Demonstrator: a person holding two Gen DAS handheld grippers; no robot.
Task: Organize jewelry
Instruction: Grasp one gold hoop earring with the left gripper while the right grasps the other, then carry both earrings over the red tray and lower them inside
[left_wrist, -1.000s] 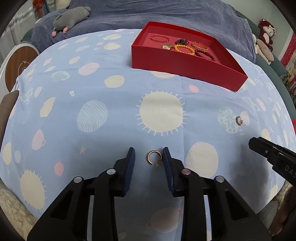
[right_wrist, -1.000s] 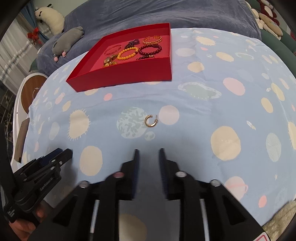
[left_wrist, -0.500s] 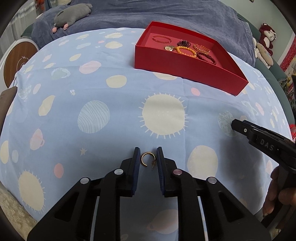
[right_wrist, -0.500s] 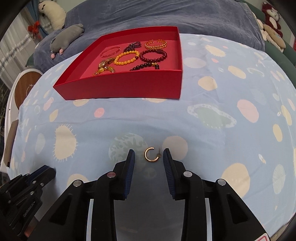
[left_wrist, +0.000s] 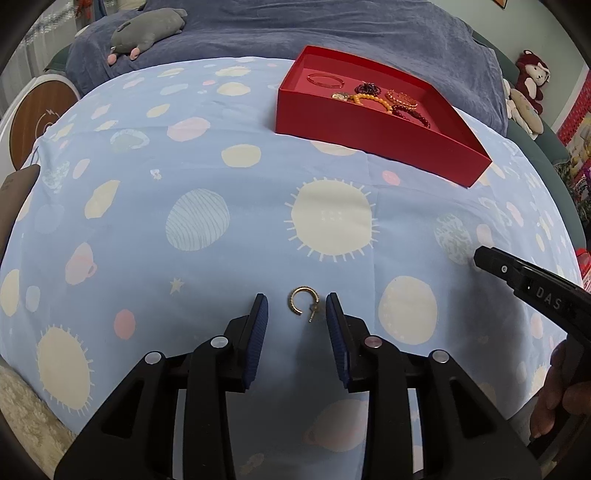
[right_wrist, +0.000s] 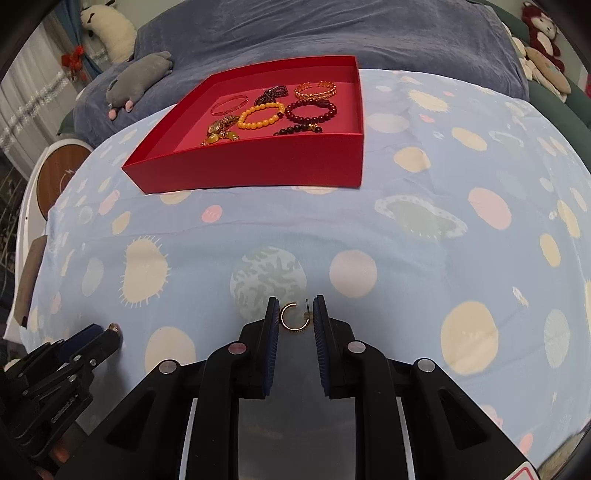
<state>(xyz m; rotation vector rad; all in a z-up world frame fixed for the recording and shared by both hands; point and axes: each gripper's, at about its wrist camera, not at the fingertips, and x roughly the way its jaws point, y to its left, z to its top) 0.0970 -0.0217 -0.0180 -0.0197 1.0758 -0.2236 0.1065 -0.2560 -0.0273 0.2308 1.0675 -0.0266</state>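
A gold hoop earring lies on the blue patterned cloth between the fingers of my left gripper. Its jaws are opening and the pads stand clear of the hoop. A second gold hoop earring lies between the fingers of my right gripper. Those jaws are closing, with the pads very near the hoop on both sides. The red box sits farther back and holds several bracelets. In the left wrist view the right gripper reaches in from the right edge.
A grey plush toy lies on the dark blue blanket behind the cloth. A round wooden table stands at the left. Stuffed toys sit at the far right. A person's hand holds the right gripper.
The right gripper moved forward until its earring lay between the fingers, and its jaws narrowed. The left jaws narrowed around their earring, then widened; that earring stayed on the cloth.
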